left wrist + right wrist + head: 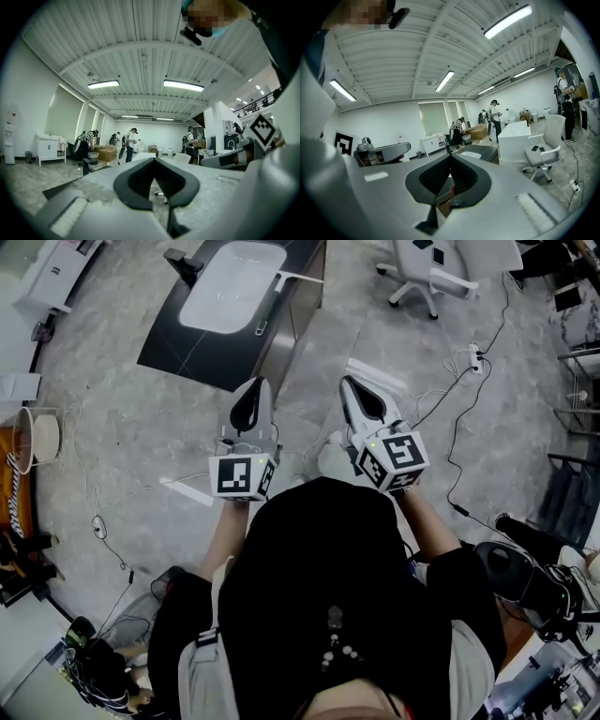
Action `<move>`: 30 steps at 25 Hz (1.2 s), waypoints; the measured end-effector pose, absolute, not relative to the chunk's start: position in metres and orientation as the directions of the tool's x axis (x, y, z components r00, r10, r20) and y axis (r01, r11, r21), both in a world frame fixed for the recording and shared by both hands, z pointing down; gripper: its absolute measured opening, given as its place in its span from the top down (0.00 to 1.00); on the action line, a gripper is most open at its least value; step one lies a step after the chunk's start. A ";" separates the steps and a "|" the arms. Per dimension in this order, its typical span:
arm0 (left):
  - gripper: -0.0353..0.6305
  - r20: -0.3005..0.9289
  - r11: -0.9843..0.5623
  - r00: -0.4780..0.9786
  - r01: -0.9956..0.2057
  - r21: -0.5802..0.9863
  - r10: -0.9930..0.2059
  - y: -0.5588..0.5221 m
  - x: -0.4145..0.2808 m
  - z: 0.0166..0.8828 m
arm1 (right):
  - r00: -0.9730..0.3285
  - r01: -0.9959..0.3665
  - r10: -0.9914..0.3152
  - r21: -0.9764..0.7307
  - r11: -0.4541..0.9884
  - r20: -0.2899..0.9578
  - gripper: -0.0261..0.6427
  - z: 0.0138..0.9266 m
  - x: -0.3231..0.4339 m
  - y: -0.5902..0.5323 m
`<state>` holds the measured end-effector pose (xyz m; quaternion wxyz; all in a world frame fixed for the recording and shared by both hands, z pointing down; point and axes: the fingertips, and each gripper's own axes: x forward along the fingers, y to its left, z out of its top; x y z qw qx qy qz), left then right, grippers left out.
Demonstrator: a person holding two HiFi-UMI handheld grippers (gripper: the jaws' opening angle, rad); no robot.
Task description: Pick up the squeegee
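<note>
The approach is judged the step in hand. Ahead lies the dark counter, with a white basin set in it. Short of the counter, the left gripper and right gripper are held closed and empty. What may be the squeegee is seen at the counter's right edge, though this cannot be confirmed. One pair of jaws must next be opened and carried there.

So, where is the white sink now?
In the head view, the white sink sits in the dark counter at top centre-left, ahead of the left claw, with the office chair to its right.
</note>
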<state>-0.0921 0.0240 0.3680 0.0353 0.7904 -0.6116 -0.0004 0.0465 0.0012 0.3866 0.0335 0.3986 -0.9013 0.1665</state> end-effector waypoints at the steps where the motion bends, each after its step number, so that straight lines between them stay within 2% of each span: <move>1: 0.95 0.042 -0.245 0.248 -0.968 0.056 -0.968 0.017 -0.090 0.366 | -0.685 -0.725 -0.703 -0.276 0.631 0.193 0.96 0.386 0.048 -0.007; 17: 0.95 0.054 -0.117 0.118 -0.993 0.019 -0.992 -0.051 -0.059 0.366 | -0.780 -0.623 -0.606 -0.298 0.724 0.158 0.96 0.386 0.071 -0.093; 30: 0.95 0.082 -0.123 0.125 -0.992 0.032 -0.989 -0.087 -0.057 0.382 | -0.751 -0.657 -0.640 -0.284 0.698 0.164 0.96 0.386 0.091 -0.127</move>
